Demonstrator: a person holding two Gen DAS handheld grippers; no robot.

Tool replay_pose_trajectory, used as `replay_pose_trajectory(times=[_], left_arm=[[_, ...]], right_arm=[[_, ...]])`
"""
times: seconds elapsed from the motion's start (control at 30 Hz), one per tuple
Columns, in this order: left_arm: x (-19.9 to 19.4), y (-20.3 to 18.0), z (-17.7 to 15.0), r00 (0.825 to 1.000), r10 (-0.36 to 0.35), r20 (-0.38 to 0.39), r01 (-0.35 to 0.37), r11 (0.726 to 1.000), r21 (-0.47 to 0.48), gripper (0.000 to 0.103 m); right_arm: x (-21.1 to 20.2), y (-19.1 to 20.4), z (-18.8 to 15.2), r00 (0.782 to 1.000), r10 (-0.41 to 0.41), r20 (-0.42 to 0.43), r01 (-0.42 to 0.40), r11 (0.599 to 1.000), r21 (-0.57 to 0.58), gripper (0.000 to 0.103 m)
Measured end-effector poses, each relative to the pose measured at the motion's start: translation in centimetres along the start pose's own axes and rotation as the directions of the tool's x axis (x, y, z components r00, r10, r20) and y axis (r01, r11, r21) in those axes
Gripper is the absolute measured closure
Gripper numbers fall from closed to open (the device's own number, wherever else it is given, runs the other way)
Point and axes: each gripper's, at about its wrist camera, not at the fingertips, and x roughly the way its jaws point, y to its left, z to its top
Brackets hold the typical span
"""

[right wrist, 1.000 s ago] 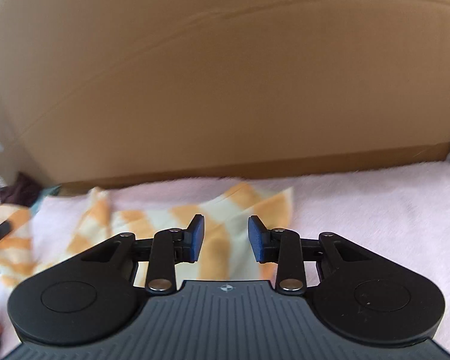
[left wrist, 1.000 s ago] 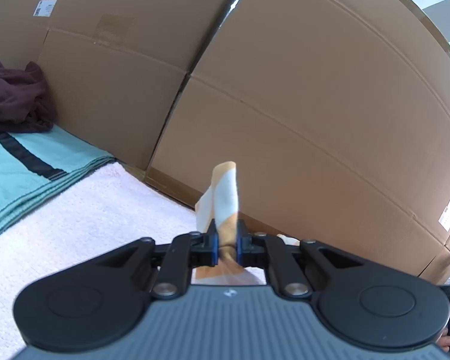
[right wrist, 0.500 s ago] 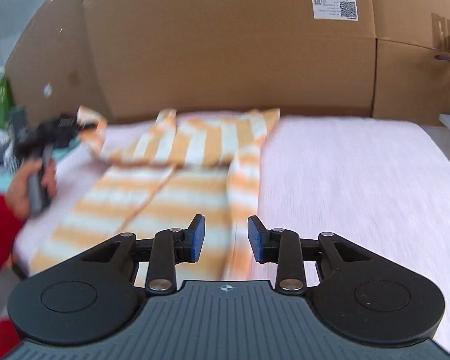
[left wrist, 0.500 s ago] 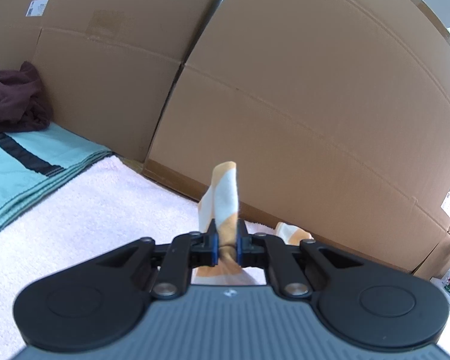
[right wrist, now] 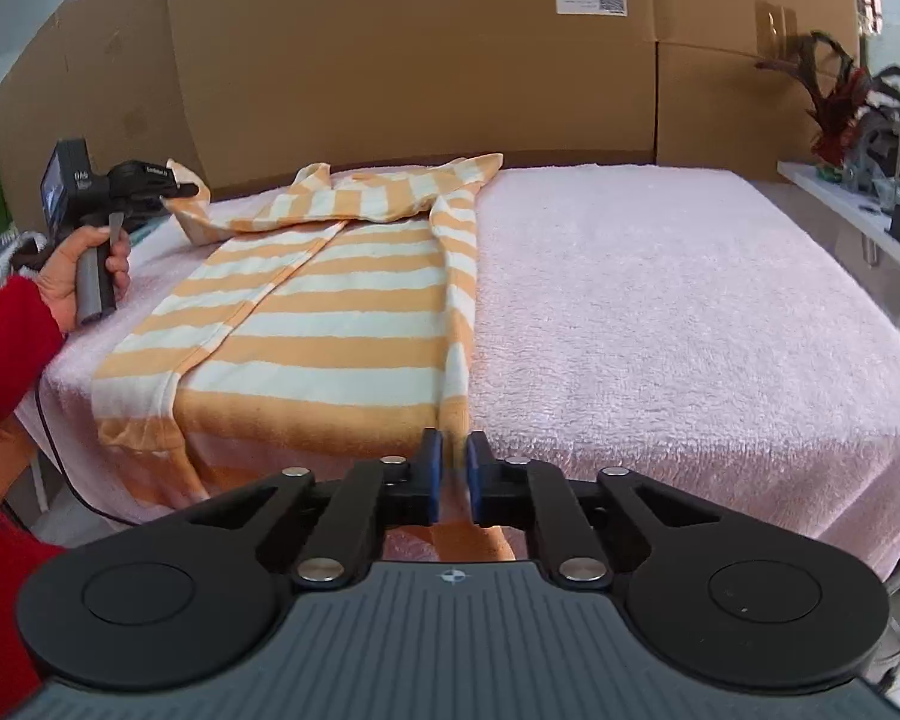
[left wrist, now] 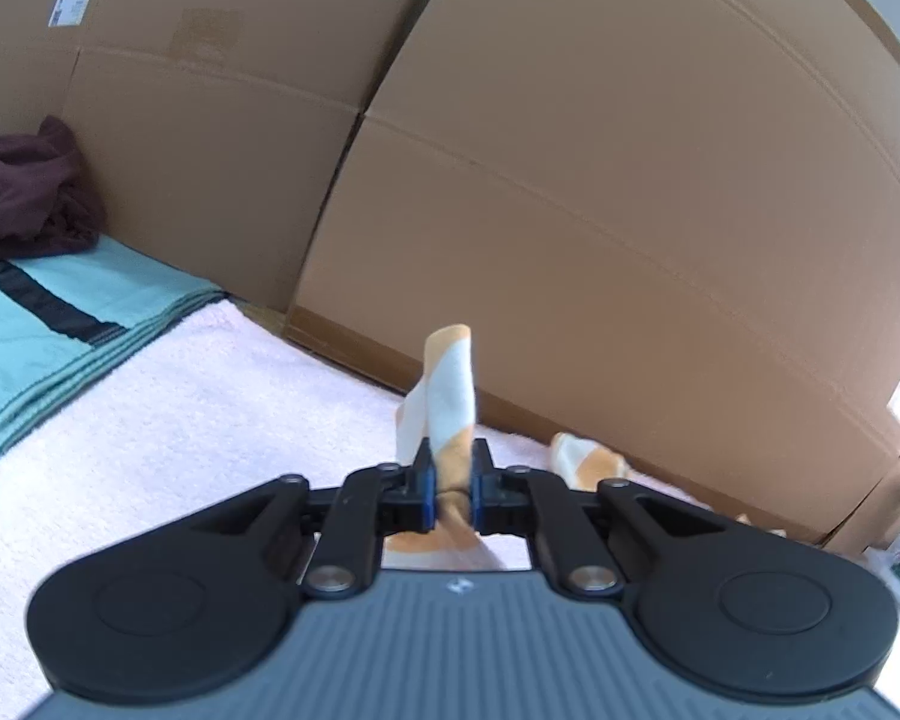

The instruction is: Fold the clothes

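- An orange-and-white striped shirt (right wrist: 330, 312) lies spread on a pink towel-covered table (right wrist: 660, 312) in front of cardboard boxes (right wrist: 414, 48).
- The left gripper (left wrist: 450, 483) is clamped on a fold of the shirt's far corner, the cloth standing up between its pads.
- The right gripper (right wrist: 452, 474), its jaws having just been closing, pinches the shirt's near hem at the table edge.
- A teal cloth (left wrist: 48, 324) lies beside the towel.
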Motion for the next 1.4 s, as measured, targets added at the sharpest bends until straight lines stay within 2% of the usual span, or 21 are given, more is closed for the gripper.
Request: replay_pose_trajectory(times=[0.1, 0.2, 0.3, 0.43, 0.6, 0.83, 0.87, 0.93, 0.97, 1.03, 1.17, 1.2, 1.27, 1.33, 1.4], left_arm=[[-0.5, -1.3, 1.9, 0.999, -0.029, 0.027, 0.028, 0.999, 0.028, 0.098], [-1.0, -2.6, 4.6, 0.998, -0.055, 0.044, 0.053, 0.997, 0.048, 0.098], [-1.3, -3.7, 7.6, 0.994, -0.078, 0.074, 0.072, 0.994, 0.076, 0.098], [-1.0, -5.2, 10.4, 0.993, -0.078, 0.092, 0.064, 0.986, 0.154, 0.098], [-0.8, -5.4, 12.3, 0.99, -0.071, 0.121, 0.049, 0.983, 0.177, 0.098], [-0.9, -2.8, 10.7, 0.994, -0.018, 0.109, 0.001, 0.988, 0.154, 0.098], [-0.8, -2.2, 10.4, 0.995, -0.007, 0.102, -0.007, 0.99, 0.139, 0.098], [-0.7, -1.4, 9.9, 0.996, 0.004, 0.093, -0.015, 0.992, 0.123, 0.098], [-0.7, -1.2, 9.7, 0.996, 0.007, 0.092, -0.019, 0.992, 0.124, 0.098], [-0.9, -0.9, 9.2, 0.996, 0.011, 0.089, -0.023, 0.992, 0.124, 0.098], [-0.6, -0.3, 8.9, 0.997, 0.015, 0.082, -0.024, 0.993, 0.112, 0.098], [-0.3, -0.1, 9.0, 0.997, 0.017, 0.079, -0.025, 0.994, 0.109, 0.098], [-0.2, 0.0, 8.8, 0.997, 0.022, 0.072, -0.029, 0.994, 0.105, 0.098], [0.1, 0.3, 8.9, 0.997, 0.025, 0.068, -0.031, 0.995, 0.099, 0.098], [0.3, 0.4, 9.0, 0.997, 0.025, 0.067, -0.032, 0.995, 0.094, 0.098]], right_arm=[[-0.7, 0.1, 0.4, 0.999, 0.001, 0.042, -0.002, 1.0, 0.007, 0.097], [-1.4, 0.0, 1.2, 0.995, 0.063, 0.075, -0.067, 0.997, 0.043, 0.097], [-1.7, 0.7, 1.7, 0.992, 0.096, 0.088, -0.099, 0.995, 0.03, 0.097], [-2.1, 2.4, 2.0, 0.988, 0.146, 0.048, -0.144, 0.989, -0.047, 0.097], [-1.3, 4.5, 1.9, 0.969, 0.247, -0.009, -0.247, 0.963, -0.105, 0.099], [1.3, 5.4, 0.9, 0.955, 0.278, -0.106, -0.288, 0.953, -0.098, 0.098], [1.1, 5.2, 1.1, 0.95, 0.295, -0.101, -0.303, 0.949, -0.082, 0.097], [0.6, 4.5, 1.5, 0.933, 0.347, -0.093, -0.351, 0.936, -0.034, 0.087], [0.4, 4.1, 1.7, 0.923, 0.375, -0.088, -0.377, 0.926, -0.007, 0.086], [-0.1, 3.9, 2.0, 0.916, 0.395, -0.069, -0.395, 0.919, 0.005, 0.086], [0.3, 3.8, 1.8, 0.937, 0.34, -0.076, -0.341, 0.94, -0.001, 0.082], [0.6, 3.9, 1.5, 0.943, 0.32, -0.088, -0.322, 0.947, -0.014, 0.076], [1.3, 4.1, 0.9, 0.954, 0.281, -0.11, -0.286, 0.957, -0.041, 0.074], [1.5, 4.8, 0.5, 0.958, 0.268, -0.105, -0.276, 0.958, -0.07, 0.065], [1.6, 5.4, 0.2, 0.963, 0.251, -0.099, -0.261, 0.96, -0.103, 0.066]])
